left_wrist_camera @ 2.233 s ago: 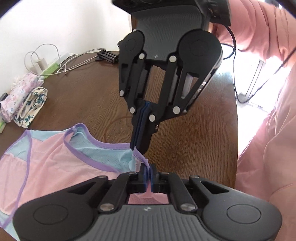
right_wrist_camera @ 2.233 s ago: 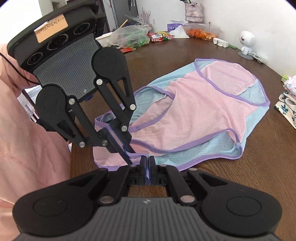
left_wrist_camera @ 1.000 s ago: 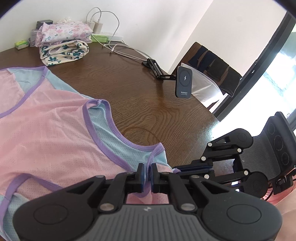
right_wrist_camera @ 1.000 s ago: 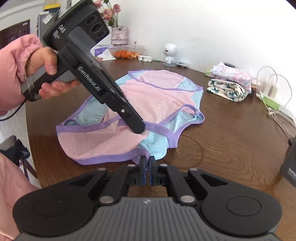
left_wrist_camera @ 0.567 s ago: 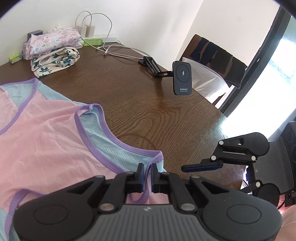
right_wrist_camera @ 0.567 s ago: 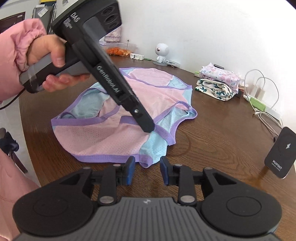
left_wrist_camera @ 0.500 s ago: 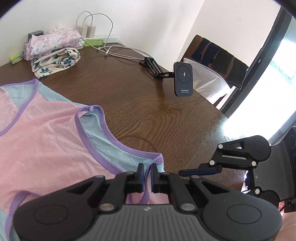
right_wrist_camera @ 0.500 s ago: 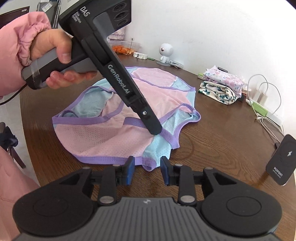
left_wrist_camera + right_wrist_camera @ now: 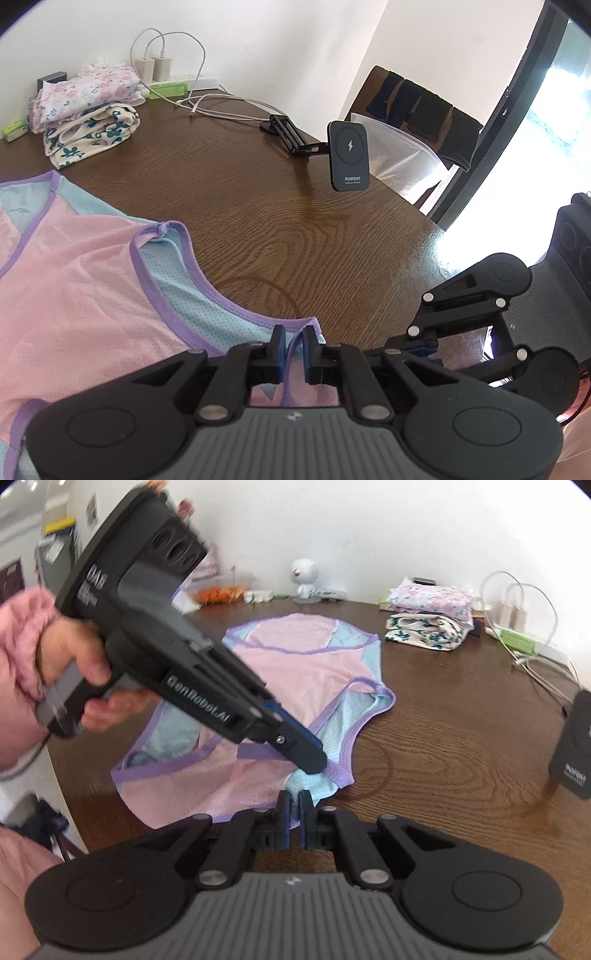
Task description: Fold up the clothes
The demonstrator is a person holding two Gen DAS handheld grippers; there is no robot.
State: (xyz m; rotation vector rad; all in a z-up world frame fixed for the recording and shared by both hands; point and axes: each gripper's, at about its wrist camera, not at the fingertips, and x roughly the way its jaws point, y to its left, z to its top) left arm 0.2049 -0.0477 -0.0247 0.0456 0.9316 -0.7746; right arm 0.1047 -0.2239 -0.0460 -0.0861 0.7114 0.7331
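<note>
Both jaws pinch pink garment [image 9: 295, 672] hem

Bright daylight floods in at the right of the left wrist view, glaring off the table [image 9: 439, 236]. Fisheye bending darkens every corner. The left gripper [image 9: 314, 764] smears with motion blur.

Left hand-held gripper [image 9: 314, 762] and hand [image 9: 79, 675] are motion-blurred.

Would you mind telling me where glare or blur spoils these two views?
Left wrist view: the window is blown out white, with glare on the table edge. Right wrist view: the left gripper and the hand are motion-blurred.
</note>
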